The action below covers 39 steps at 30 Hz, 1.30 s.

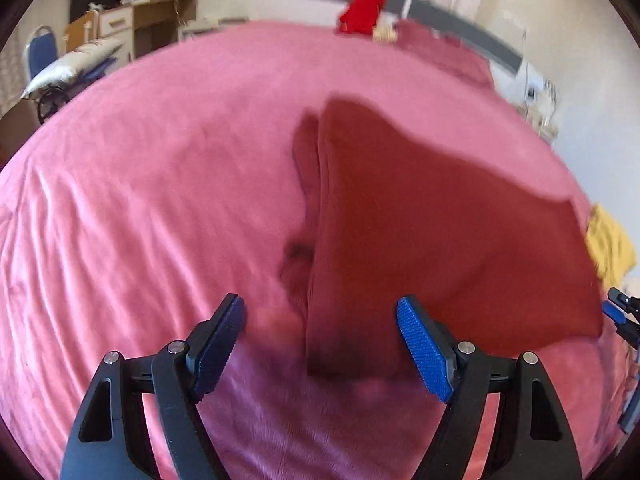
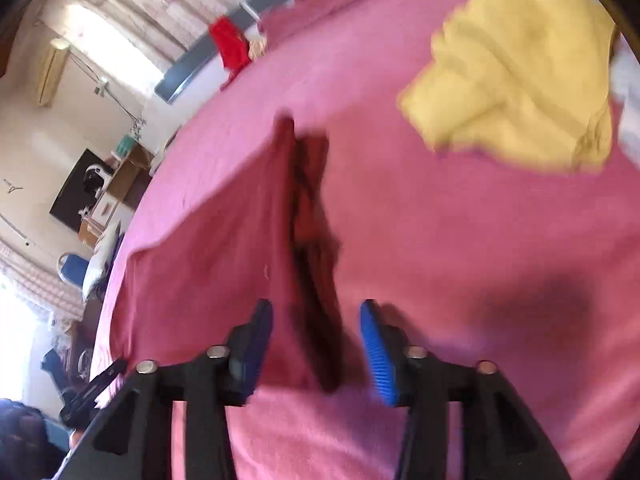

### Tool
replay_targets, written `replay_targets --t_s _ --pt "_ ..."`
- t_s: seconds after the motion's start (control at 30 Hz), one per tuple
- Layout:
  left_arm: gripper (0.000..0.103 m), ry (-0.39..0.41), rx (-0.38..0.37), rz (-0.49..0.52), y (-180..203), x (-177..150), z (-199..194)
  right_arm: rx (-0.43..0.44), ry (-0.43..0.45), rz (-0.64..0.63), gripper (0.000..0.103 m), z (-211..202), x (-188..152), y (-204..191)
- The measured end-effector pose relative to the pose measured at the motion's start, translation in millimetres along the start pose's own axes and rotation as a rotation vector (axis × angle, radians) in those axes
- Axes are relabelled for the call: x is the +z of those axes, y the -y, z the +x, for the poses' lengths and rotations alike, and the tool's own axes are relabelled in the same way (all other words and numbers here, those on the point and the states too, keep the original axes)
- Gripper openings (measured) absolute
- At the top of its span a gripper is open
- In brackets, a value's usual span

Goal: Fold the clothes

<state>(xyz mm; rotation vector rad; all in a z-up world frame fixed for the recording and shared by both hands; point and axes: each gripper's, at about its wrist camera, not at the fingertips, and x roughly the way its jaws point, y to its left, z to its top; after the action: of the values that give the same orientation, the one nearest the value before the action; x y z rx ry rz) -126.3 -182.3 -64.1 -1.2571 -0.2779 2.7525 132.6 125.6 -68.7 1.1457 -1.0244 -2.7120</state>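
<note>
Maroon garment point(image 1: 440, 220) hangs between both spread claws.

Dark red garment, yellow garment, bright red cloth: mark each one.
dark red garment point(image 1: 440, 220), left wrist view, middle of its flat panel
yellow garment point(image 2: 520, 80), right wrist view, middle of the crumpled heap
bright red cloth point(image 1: 366, 8), left wrist view, centre of the cloth

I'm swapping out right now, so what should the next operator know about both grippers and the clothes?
Left gripper: open, over the near edge of the dark red garment, gripping nothing.
Right gripper: open, the same garment's bunched edge between its fingers, not clamped.
Garment lies on the pink bedspread, doubled over, fold not tidy.
Yellow garment lies crumpled farther along the bed, unfolded.
Left: finish the red, then the yellow.
</note>
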Motion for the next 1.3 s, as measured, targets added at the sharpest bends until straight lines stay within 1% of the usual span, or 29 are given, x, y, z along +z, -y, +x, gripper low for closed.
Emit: replay_targets --t_s 0.07,0.13,0.17,0.23,0.3,0.33,0.37,0.4,0.43,0.5,0.57,0.6,0.63,0.67,0.73,0.77,0.8,0.83,0.9,0.93,0.97,1.0,1.07,1.1,1.13,1.2,1.27,1.3 --pt "0.081 0.041 -0.004 0.001 7 17 1 0.096 0.011 -0.037 0.048 6 19 -16" --pt "0.081 0.026 -0.015 0.012 18 38 19 0.184 -0.007 -0.048 0.048 34 42 -39" --pt "0.081 0.015 -0.015 0.012 21 45 28 0.214 -0.020 -0.048 0.048 54 53 -53" --pt "0.081 -0.029 -0.011 -0.010 25 59 56 0.242 -0.083 0.003 0.048 114 73 -84" --pt "0.081 -0.071 0.006 -0.033 27 68 77 0.255 -0.143 0.065 0.048 157 85 -92" --pt "0.081 -0.072 0.016 -0.012 29 70 81 0.248 -0.169 0.094 0.048 170 89 -89" --pt "0.081 -0.069 0.025 0.015 31 72 85 0.234 -0.179 0.121 0.041 182 96 -84" --pt "0.081 -0.067 0.033 0.046 31 72 86 0.230 -0.167 0.146 0.035 188 104 -76" --pt "0.081 -0.065 0.041 0.078 32 73 86 0.224 -0.143 0.165 0.034 187 109 -66" --pt "0.082 -0.060 0.065 0.154 29 72 84 0.158 -0.084 0.164 0.032 172 120 -46" --pt "0.083 -0.065 0.046 0.143 16 72 78 0.052 -0.038 0.140 0.034 152 132 -29" --pt "0.083 -0.064 0.037 0.111 8 75 73 -0.001 -0.023 0.127 0.037 135 133 -20" --pt "0.082 -0.062 0.027 0.072 -2 79 68 -0.011 -0.011 0.124 0.038 116 131 -14" --pt "0.082 -0.052 0.008 0.026 -12 82 63 0.004 0.002 0.123 0.046 98 130 -8" --pt "0.083 -0.031 -0.021 -0.053 -33 84 49 0.044 0.009 0.108 0.047 63 123 1" --pt "0.083 -0.021 -0.034 -0.091 -44 85 43 0.044 -0.013 0.087 0.047 51 116 4" --pt "0.085 -0.030 -0.046 -0.113 -52 86 40 0.033 -0.042 0.069 0.047 43 109 7" --pt "0.085 -0.045 -0.057 -0.129 -60 86 39 0.026 -0.075 0.056 0.048 35 101 11" --pt "0.088 -0.116 -0.076 -0.150 -68 83 42 0.046 -0.153 0.049 0.049 28 83 23" --pt "0.090 -0.141 -0.089 -0.165 -72 80 42 0.054 -0.177 0.053 0.049 24 76 33" --pt "0.097 -0.161 -0.102 -0.182 -76 77 41 0.062 -0.199 0.064 0.049 20 68 43" --pt "0.103 -0.169 -0.113 -0.202 -81 74 38 0.073 -0.223 0.087 0.049 23 61 47" --pt "0.103 -0.168 -0.142 -0.240 -88 71 34 0.082 -0.259 0.147 0.050 33 49 56" --pt "0.103 -0.168 -0.161 -0.266 -92 69 33 0.101 -0.264 0.177 0.052 39 45 59" --pt "0.103 -0.170 -0.178 -0.290 -96 69 33 0.140 -0.257 0.206 0.054 49 46 59" --pt "0.103 -0.178 -0.202 -0.323 -100 72 37 0.200 -0.243 0.259 0.066 60 49 64" --pt "0.103 -0.204 -0.229 -0.316 -97 80 48 0.223 -0.246 0.270 0.071 68 52 64" --pt "0.103 -0.215 -0.243 -0.303 -94 86 55 0.229 -0.256 0.257 0.071 72 54 59"
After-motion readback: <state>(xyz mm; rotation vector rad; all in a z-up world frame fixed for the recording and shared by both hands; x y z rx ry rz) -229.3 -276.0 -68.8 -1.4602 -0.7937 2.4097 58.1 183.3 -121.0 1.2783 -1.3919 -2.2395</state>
